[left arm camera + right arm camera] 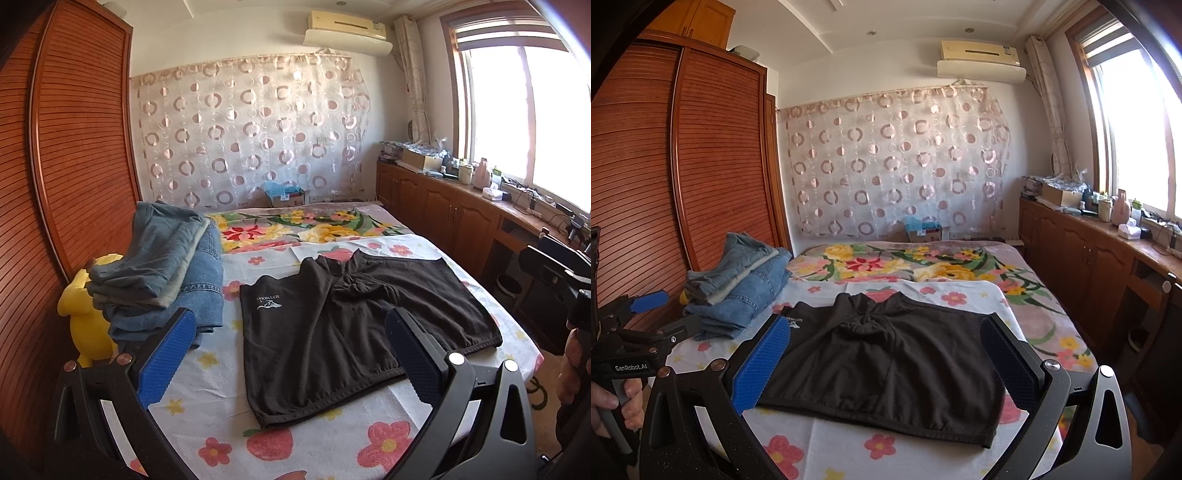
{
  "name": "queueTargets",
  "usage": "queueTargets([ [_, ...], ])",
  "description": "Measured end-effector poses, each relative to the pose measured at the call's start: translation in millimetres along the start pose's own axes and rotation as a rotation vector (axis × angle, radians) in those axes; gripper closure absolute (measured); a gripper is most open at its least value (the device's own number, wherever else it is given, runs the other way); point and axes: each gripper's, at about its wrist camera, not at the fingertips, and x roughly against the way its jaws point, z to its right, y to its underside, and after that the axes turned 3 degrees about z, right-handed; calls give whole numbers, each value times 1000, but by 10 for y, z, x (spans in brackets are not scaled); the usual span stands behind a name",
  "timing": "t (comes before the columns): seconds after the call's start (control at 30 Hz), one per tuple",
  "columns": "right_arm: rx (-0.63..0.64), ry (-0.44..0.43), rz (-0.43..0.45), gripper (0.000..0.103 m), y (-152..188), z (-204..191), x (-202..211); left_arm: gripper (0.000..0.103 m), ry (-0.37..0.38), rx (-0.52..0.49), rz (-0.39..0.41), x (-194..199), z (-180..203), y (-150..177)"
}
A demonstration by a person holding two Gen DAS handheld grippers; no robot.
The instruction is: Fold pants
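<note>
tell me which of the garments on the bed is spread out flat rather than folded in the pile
The black shorts, lying open on the flowered sheet in front of both grippers. The denim pieces are folded and stacked at the bed's left edge, beside the wardrobe.

**A lived-in home bedroom**

A bed [1027, 295] with floral covers fills the room. A slatted wooden wardrobe [683, 166] stands left, a wall air conditioner [979, 55] hangs far, and a cluttered counter [1108, 236] runs under the right window [1134, 122].
</note>
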Motion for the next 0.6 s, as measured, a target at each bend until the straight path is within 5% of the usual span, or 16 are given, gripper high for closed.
queueTargets([
  [0.6, 39, 28, -13, 1, -11, 42, -75, 1, 134, -64, -45, -548, 210, -73],
])
